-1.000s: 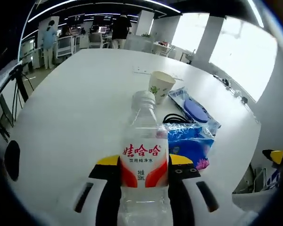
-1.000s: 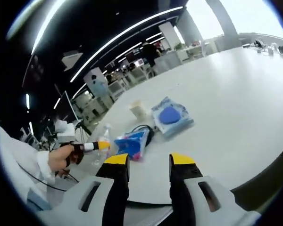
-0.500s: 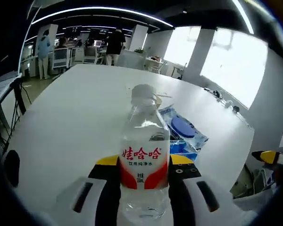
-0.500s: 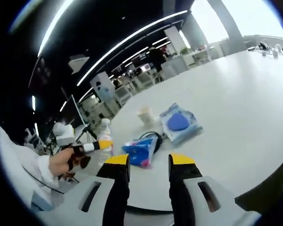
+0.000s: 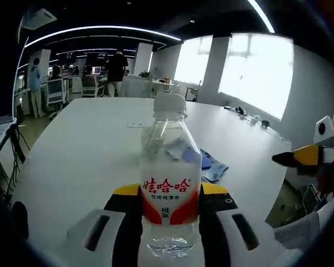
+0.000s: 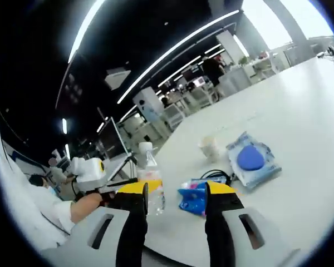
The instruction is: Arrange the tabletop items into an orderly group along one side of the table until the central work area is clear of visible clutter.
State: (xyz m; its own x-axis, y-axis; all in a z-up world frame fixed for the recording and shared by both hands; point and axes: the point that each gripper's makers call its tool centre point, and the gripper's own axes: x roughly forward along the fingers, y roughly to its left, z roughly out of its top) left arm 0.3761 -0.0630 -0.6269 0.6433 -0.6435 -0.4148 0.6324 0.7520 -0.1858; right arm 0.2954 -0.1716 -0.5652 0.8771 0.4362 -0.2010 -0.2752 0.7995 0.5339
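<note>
A clear water bottle (image 5: 168, 183) with a red and white label and a white cap stands upright between my left gripper's (image 5: 171, 192) yellow-tipped jaws, which are shut on it. Seen through and past it, blue packets (image 5: 212, 164) lie on the white table (image 5: 78, 144). My right gripper (image 5: 301, 157) comes in from the right. In the right gripper view my right gripper (image 6: 176, 192) is open with nothing between its jaws. Beyond it are the bottle (image 6: 149, 171), a crumpled blue bag (image 6: 192, 196), a black cable (image 6: 215, 174), a paper cup (image 6: 210, 148) and a blue packet (image 6: 250, 161).
A person's hand (image 6: 87, 206) in a white sleeve holds the left gripper at the table's near edge. The table stretches far to the back and right. People and desks stand in the distant office behind it.
The left gripper view has dropped and levelled with the bottle still in its jaws. The right gripper has come nearer in it. The right gripper view has swung, bringing the bottle closer.
</note>
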